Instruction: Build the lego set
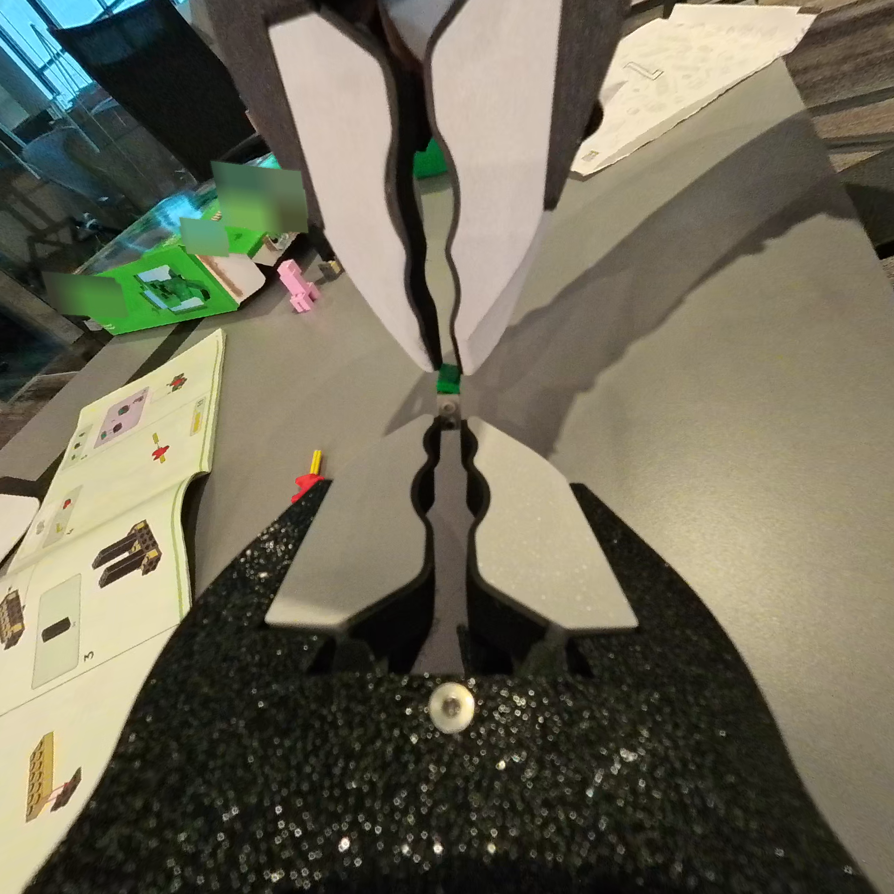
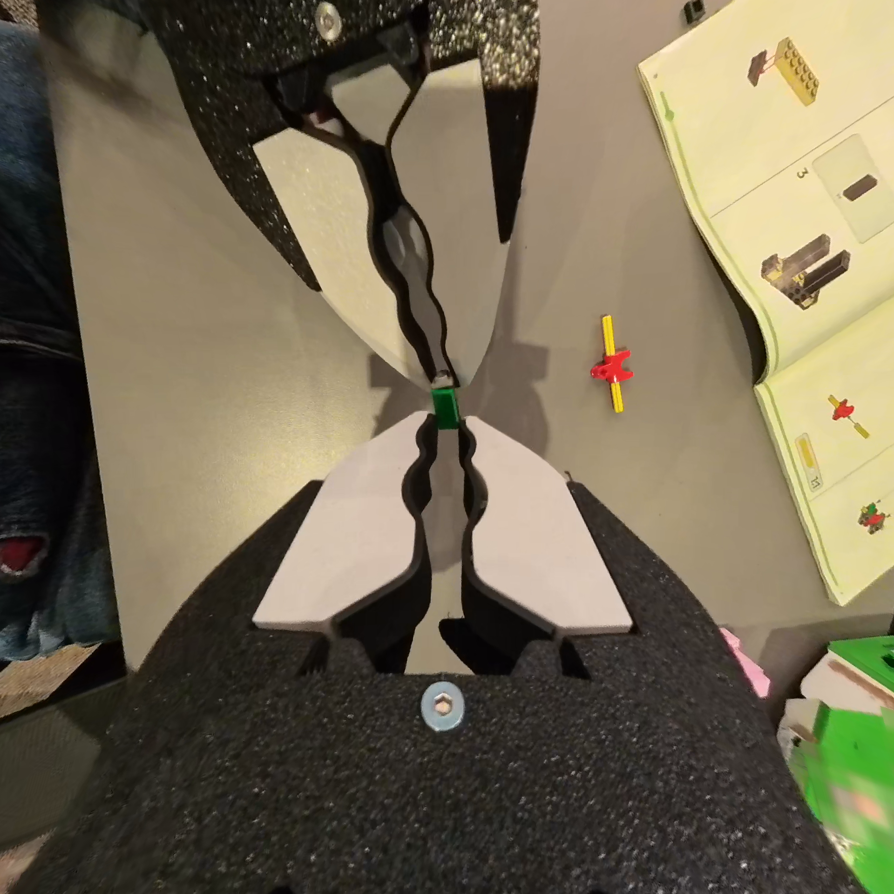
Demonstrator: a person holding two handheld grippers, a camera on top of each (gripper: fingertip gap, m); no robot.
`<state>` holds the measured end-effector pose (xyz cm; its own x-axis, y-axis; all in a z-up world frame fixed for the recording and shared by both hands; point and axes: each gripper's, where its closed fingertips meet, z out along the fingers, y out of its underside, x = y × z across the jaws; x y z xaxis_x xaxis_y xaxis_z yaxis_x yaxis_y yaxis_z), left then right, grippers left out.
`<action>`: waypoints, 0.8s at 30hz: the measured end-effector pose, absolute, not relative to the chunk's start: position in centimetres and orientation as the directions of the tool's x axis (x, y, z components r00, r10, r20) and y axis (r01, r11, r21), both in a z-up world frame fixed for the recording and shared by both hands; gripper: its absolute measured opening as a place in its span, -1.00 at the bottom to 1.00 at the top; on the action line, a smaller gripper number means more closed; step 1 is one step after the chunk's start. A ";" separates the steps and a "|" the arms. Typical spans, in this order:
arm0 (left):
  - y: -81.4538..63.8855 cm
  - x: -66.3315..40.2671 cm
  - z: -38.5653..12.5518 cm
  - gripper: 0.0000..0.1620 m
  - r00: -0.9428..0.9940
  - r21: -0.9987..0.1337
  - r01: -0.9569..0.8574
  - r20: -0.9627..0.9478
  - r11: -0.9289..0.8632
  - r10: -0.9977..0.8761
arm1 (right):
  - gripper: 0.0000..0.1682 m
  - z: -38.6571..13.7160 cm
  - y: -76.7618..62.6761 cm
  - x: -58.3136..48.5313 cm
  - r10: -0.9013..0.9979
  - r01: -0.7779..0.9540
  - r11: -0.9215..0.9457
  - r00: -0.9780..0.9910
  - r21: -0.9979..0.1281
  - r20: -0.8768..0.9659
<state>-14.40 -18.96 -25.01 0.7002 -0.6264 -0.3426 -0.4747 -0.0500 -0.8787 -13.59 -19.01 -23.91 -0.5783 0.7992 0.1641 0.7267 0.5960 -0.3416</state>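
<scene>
The grey tabletop (image 2: 193, 387) carries everything, and both views cut off its edges. An open instruction booklet (image 2: 798, 290) lies on the right in the right wrist view, its far pages running out of the picture. The green box (image 1: 164, 290), far left in the left wrist view, is partly covered by blurred patches, and a printed sheet (image 1: 677, 72) lies far right, cropped at the top. A pink brick figure (image 1: 300, 288) stands beside the box, soft and hard to read.

The two claws meet tip to tip above the tabletop's middle. The right claw (image 2: 446, 422) is nearly pressed together, pinching a small green brick (image 2: 444, 407) at its tips. The left claw (image 1: 451, 422) is likewise nearly closed on a small grey piece (image 1: 449, 407) that touches the green brick; its shape is too small to tell. A red-and-yellow axle piece (image 2: 612, 367) lies apart, near the booklet.
</scene>
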 end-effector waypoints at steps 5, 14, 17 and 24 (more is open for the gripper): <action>-19.0 -14.4 -25.0 -0.91 0.700 -0.878 -0.476 -0.343 -0.051 -0.626 | -0.91 -23.9 -18.9 -13.6 0.791 0.723 0.609 -0.584 -0.327 0.181; -19.0 -14.4 -25.1 -0.90 0.697 -0.873 -0.485 -0.351 -0.051 -0.626 | -0.90 -24.0 -18.9 -13.7 0.780 0.718 0.625 -0.593 -0.305 0.201; -19.0 -14.4 -25.0 -0.91 0.699 -0.875 -0.481 -0.347 -0.051 -0.625 | -0.89 -24.0 -18.9 -13.7 0.779 0.717 0.626 -0.593 -0.307 0.205; -19.0 -14.4 -25.0 -0.91 0.700 -0.879 -0.474 -0.342 -0.050 -0.627 | -0.85 -23.8 -18.8 -13.8 0.783 0.718 0.620 -0.587 -0.315 0.205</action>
<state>-14.39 -18.96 -24.99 0.7001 -0.6267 -0.3422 -0.4745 -0.0501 -0.8789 -13.80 -18.80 -23.85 -0.5866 0.7835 0.2052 0.7183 0.6203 -0.3150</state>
